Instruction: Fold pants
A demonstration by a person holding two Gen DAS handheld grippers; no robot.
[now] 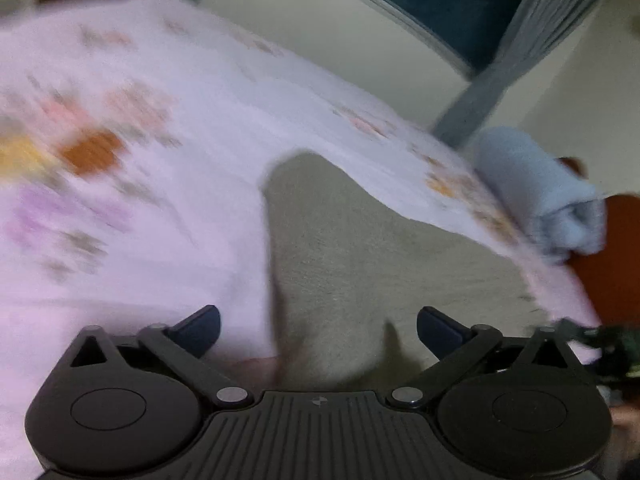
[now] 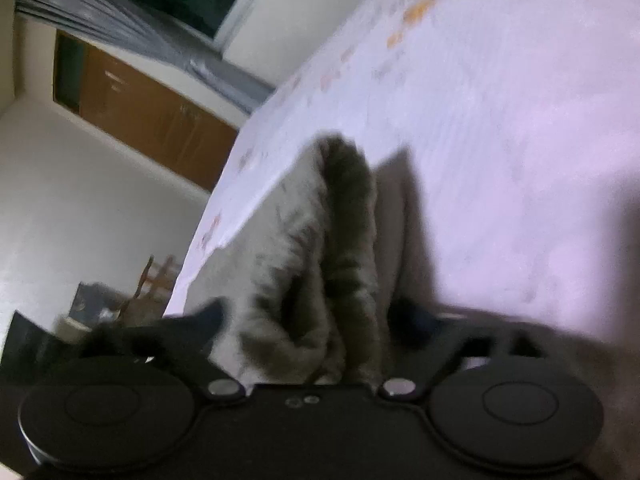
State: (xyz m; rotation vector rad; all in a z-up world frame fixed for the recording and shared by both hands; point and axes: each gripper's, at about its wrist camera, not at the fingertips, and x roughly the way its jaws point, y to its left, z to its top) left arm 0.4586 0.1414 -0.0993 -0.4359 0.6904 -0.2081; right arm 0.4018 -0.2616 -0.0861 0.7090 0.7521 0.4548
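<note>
Pale pink sheet (image 1: 120, 240) with blurred floral patches in orange, yellow and purple fills the left of the left wrist view, and it is smeared with motion. Move right and there are the pants (image 1: 352, 264), grey-beige cloth lying flat on the sheet straight ahead of the left gripper (image 1: 318, 330). That gripper's dark blue fingertips (image 1: 202, 326) stand spread wide, nothing pinched between them, the cloth lying beyond and under the gap. Further right, near the bed's far edge, sits a rolled light blue cloth (image 1: 548, 200), with something orange-brown (image 1: 616, 248) just behind it. A grey curtain (image 1: 532, 52) hangs down the far wall beside a dark window (image 1: 452, 4). Over to the right wrist view: at far left there is a white wall, a brown wooden door (image 2: 152, 120), and a grey curtain (image 2: 132, 44) across the top. Lower left, a wooden chair back (image 2: 154, 280) shows past the bed's edge. In the middle, the pants (image 2: 304, 280) are bunched into a soft ridge of folds rising from the sheet, running away from the right gripper (image 2: 316, 316). Its fingers (image 2: 208, 316) are splayed wide either side of that ridge; they are blurred, but the pads do not press on the cloth. To the right the pink sheet (image 2: 500, 140) runs off, broad and bare apart from faint orange print at the far top.
</note>
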